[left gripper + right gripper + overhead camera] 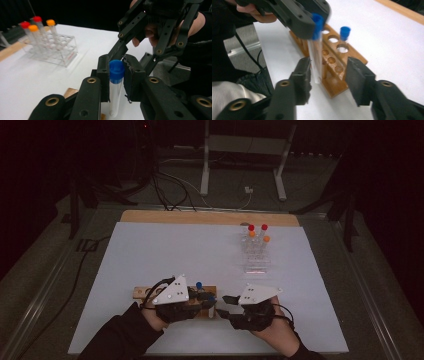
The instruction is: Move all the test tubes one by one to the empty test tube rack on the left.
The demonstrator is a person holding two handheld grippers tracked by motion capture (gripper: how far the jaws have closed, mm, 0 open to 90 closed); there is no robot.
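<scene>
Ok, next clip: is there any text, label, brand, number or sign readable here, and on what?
None can be read.
Clear rack: red marks along its front edge, too blurred to read.
Blue-capped tube held in the left claw: no marking shows.
Wooden rack: plain.
Right claw: open, no marking.

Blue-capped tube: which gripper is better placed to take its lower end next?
Right. The right gripper has its jaws open, with the blue-capped tube's lower part between them. The left gripper is shut on the cap end, so probably can't regrip.
</scene>
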